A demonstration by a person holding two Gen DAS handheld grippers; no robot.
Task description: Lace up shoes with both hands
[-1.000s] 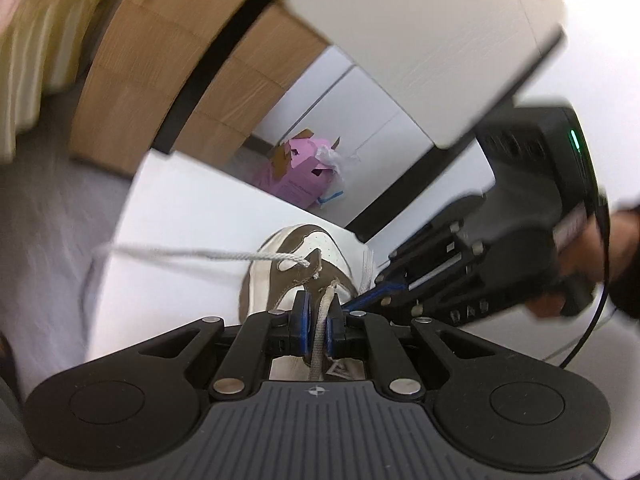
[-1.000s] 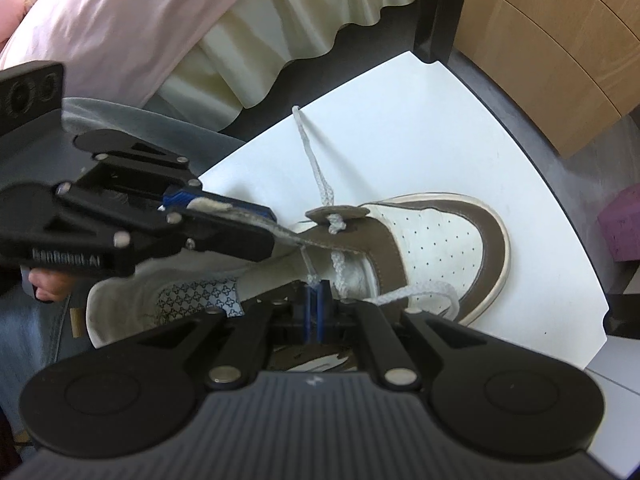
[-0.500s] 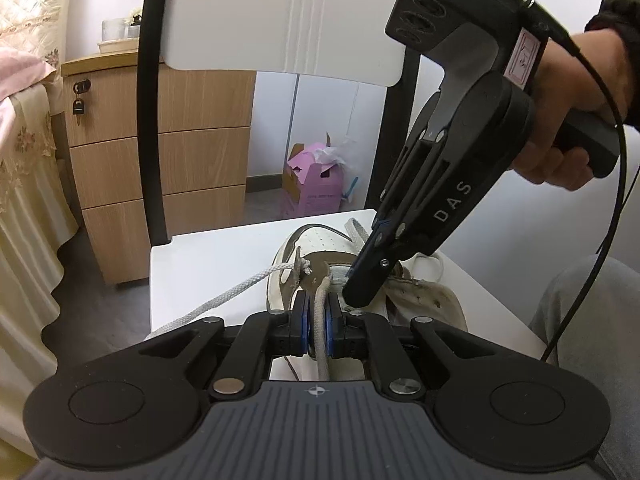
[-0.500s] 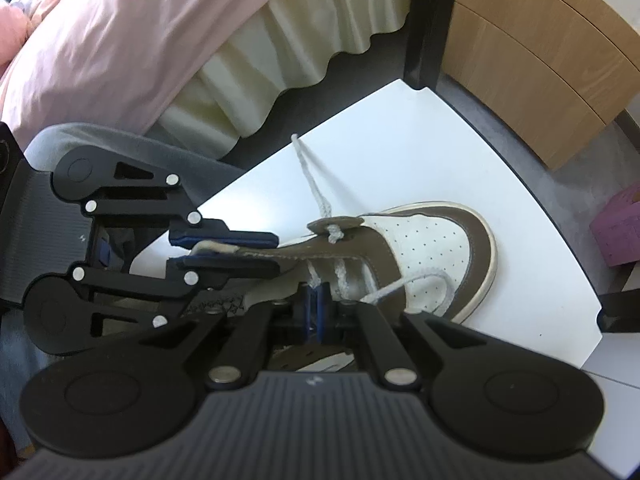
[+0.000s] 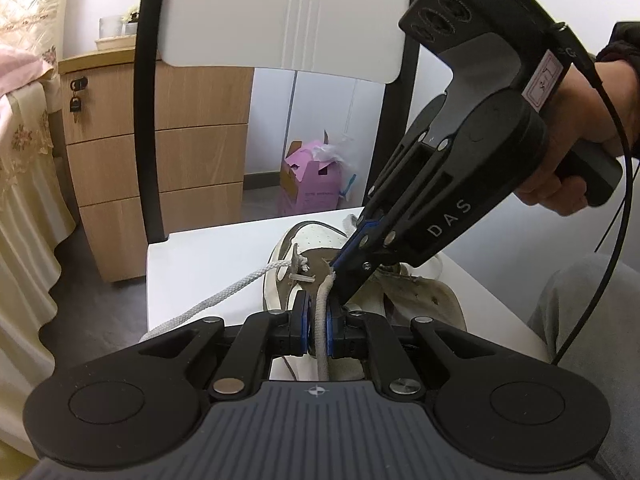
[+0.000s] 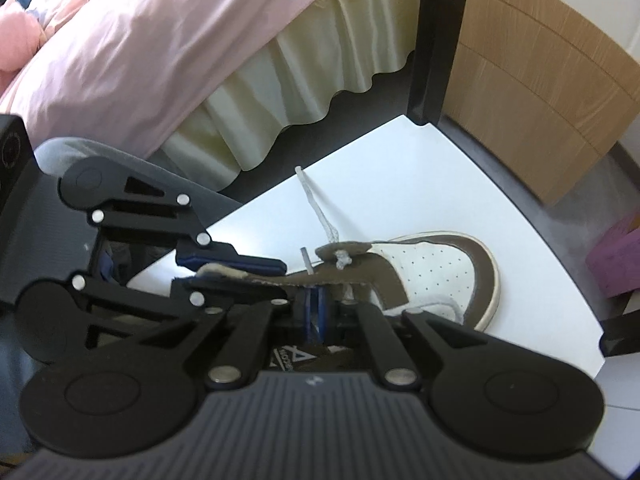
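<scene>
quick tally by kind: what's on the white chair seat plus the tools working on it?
Shoe: 1
Lace: 1
Tools: 2, left tool and right tool
Total: 4, all over the chair seat

It was a home bedroom: a bed with pink duvet (image 6: 132,52) and cream frilled valance (image 6: 304,92) stood beside a wooden drawer cabinet (image 5: 160,160).

A brown-and-white shoe (image 6: 432,268) lay on the white chair seat (image 6: 460,184), toe towards the wooden drawers (image 6: 532,92). The right gripper (image 6: 316,314), fingers pressed together, sat over the shoe's opening. The left gripper (image 6: 236,270) pinched the shoe's collar edge from the bed (image 6: 140,48) side.
</scene>
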